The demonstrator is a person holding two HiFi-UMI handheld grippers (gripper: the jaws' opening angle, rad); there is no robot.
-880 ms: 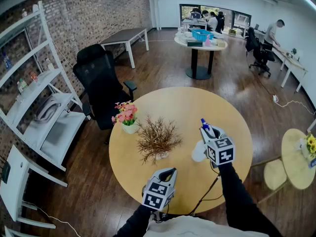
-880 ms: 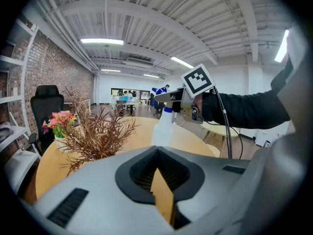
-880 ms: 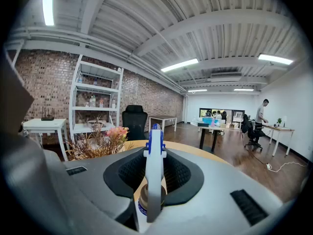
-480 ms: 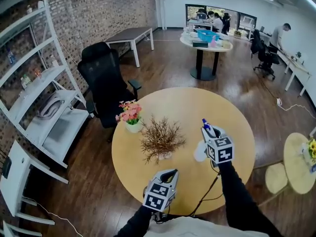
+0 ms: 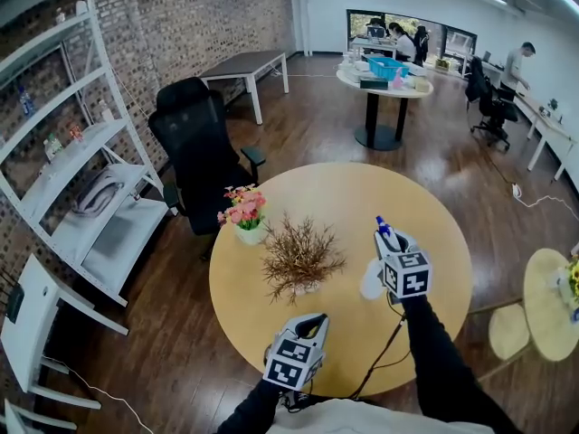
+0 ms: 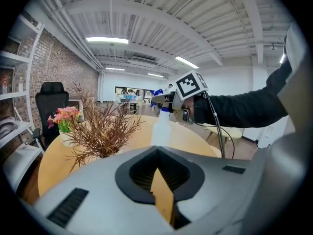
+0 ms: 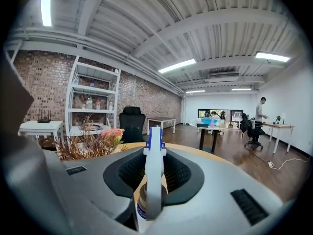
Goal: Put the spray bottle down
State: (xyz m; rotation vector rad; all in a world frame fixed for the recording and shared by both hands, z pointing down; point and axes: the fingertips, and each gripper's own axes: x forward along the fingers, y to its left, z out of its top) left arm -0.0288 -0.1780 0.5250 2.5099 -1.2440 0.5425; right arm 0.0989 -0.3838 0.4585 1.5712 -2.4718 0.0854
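Note:
A white spray bottle (image 5: 370,278) with a blue nozzle is upright over the right half of the round wooden table (image 5: 344,197). My right gripper (image 5: 384,248) is shut on its neck. In the right gripper view the bottle (image 7: 153,175) stands straight up between the jaws. In the left gripper view the bottle (image 6: 160,129) shows ahead, its base hidden behind the gripper's own body, so I cannot tell whether it rests on the table. My left gripper (image 5: 313,319) hovers near the table's front edge, shut, with nothing in it.
A dry-branch plant (image 5: 298,259) stands mid-table, left of the bottle, with a pot of pink flowers (image 5: 244,213) behind it. A black office chair (image 5: 199,152) and white shelves (image 5: 81,179) are at the left. A small round table (image 5: 547,292) is at the right.
The head view has drifted slightly, so the whole scene sits a little further right. Relative to the table, both grippers and the bottle keep their places.

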